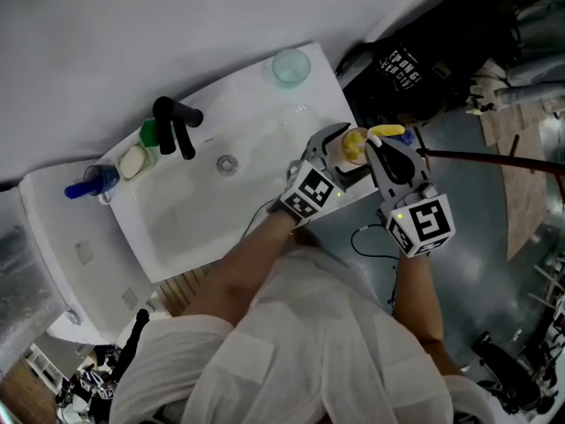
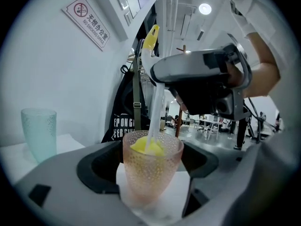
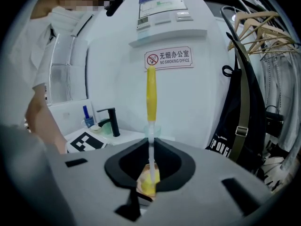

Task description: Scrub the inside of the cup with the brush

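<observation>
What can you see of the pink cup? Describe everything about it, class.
The pink cup is translucent, plastic or glass by its look, with a dimpled wall that narrows toward the base. It stands upright, clamped between the left tool's jaws over the white sink's edge; whether its base rests there is unclear. The brush's yellow sponge head sits inside near the rim, its pale stem rising to the right tool.

Black faucet (image 1: 177, 123) on sink (image 1: 185, 230); teal tumbler (image 1: 290, 65) at corner.
</observation>
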A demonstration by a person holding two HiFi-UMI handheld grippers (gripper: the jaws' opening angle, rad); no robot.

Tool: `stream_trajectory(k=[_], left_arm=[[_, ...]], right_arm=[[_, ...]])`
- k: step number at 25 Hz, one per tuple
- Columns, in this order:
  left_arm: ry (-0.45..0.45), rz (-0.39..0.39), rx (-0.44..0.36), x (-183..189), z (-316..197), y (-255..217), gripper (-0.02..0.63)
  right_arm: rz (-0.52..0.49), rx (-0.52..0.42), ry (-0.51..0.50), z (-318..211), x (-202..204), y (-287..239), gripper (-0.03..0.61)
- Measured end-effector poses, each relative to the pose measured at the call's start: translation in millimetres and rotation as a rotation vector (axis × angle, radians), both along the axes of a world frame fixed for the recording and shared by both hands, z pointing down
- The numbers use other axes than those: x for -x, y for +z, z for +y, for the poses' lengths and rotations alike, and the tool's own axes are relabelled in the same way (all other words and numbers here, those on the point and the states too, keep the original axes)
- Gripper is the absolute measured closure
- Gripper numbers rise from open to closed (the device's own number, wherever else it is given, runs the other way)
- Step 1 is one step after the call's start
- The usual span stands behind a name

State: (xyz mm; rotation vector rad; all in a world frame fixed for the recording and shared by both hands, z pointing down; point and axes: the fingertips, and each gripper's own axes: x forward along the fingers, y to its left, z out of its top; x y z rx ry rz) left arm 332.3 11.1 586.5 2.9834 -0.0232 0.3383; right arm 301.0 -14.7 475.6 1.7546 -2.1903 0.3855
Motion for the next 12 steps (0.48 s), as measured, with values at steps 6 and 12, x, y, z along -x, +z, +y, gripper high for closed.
stream_trajectory(k=[6, 12], left_arm=[[-0.030, 0.004, -0.003, 17.0, -6.8, -16.2, 0.237], [-0.048, 0.060, 0.047, 60.0, -1.4, -51.5, 0.238]], right_arm=[[-0.011, -0.005, 0.003, 3.3, 0.0, -1.0, 0.541], [-0.034, -0.036, 0.005, 5.0, 0.0, -21.2, 0.541]])
